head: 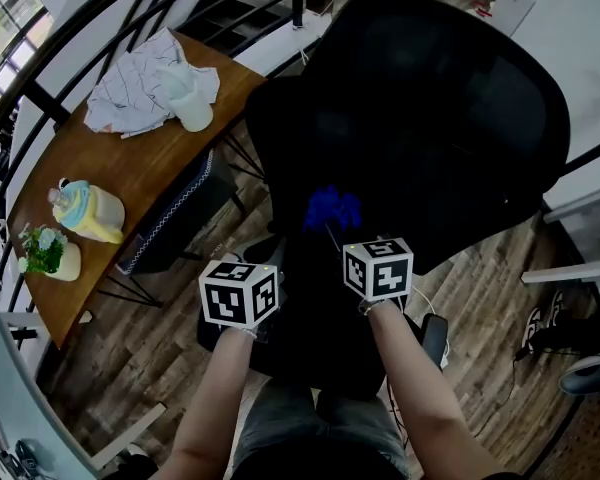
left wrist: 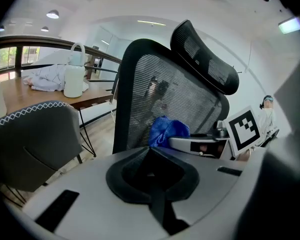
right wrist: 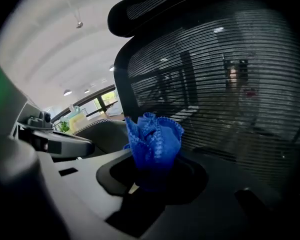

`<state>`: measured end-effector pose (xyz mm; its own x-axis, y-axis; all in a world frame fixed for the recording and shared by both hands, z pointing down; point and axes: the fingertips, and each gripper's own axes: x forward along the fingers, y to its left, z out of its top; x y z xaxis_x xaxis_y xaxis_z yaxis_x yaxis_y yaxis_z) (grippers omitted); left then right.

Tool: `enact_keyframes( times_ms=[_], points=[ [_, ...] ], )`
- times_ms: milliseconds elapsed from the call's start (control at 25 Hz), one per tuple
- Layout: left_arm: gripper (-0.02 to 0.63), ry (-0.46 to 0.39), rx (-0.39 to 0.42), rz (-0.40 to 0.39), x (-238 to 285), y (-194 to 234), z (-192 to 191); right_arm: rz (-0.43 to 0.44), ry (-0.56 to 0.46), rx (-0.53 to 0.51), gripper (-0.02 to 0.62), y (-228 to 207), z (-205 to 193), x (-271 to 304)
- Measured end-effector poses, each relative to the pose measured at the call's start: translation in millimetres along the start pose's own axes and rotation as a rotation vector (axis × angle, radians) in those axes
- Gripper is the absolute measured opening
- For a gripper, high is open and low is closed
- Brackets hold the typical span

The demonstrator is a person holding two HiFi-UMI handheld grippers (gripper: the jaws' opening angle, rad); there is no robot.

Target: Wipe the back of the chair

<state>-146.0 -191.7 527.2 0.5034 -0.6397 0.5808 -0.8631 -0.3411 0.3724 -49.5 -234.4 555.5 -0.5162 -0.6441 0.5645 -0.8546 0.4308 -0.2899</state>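
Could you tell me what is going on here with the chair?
A person holds a tool in each hand and faces the back of a black mesh office chair. The right tool is shut on a bunched blue cloth, held up close to the mesh backrest. Whether the cloth touches the mesh cannot be told. The left tool is shut with nothing between its jaws and sits just beside the right one. It looks like wiping of the chair back is about to start or is under way.
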Motion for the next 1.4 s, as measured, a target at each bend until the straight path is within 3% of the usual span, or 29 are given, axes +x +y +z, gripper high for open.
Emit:
enact_keyframes(
  times_ms=[640,1400],
  points=[
    [0.018,0.047,0.08,-0.091,28.8,-75.6,-9.1,-0.161,-0.04,0.107,0.146,-89.0,-28.3,-76.3],
    [0.018,0.096,0.141,-0.154,40.2,-152.2,-35.7,-0.287,-0.079,0.229,0.146,-173.3,-67.0,-153.1]
  ],
)
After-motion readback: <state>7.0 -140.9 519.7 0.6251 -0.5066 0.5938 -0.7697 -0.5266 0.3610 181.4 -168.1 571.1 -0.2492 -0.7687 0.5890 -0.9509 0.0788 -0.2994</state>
